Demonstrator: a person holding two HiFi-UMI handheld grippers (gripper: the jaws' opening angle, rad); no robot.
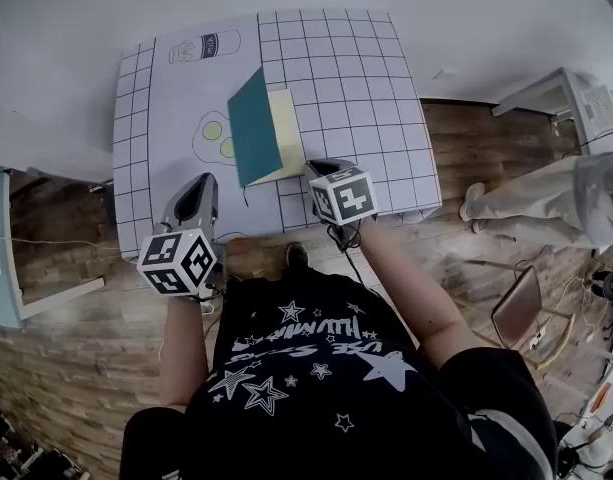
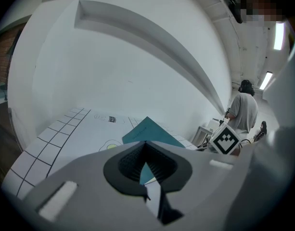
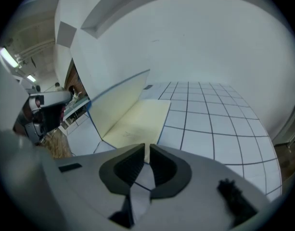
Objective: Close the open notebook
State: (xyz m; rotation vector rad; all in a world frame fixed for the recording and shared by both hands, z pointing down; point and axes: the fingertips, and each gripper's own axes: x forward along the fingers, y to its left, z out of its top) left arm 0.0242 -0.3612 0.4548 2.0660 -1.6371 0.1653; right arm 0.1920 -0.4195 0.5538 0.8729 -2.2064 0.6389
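The notebook point(image 1: 254, 126) lies mid-table on the grid mat point(image 1: 356, 78). Its teal cover stands raised and tilted over the cream page point(image 1: 284, 128). In the right gripper view the cream page point(image 3: 137, 121) lies flat with the raised leaf point(image 3: 116, 105) to its left. My right gripper point(image 1: 312, 168) sits at the notebook's near right corner; its jaws point(image 3: 147, 150) show a thin gap with nothing between them. My left gripper point(image 1: 202, 183) hovers at the table's front left, apart from the notebook, jaws point(image 2: 146, 142) touching at the tips. The teal cover point(image 2: 149, 131) shows ahead of it.
The mat carries printed outlines of a bottle point(image 1: 206, 46) and an egg shape point(image 1: 214, 138). A person point(image 1: 546, 193) stands to the right beside white furniture point(image 1: 576, 103), with a chair point(image 1: 526, 313) nearer. A pale desk point(image 1: 1, 258) stands at left.
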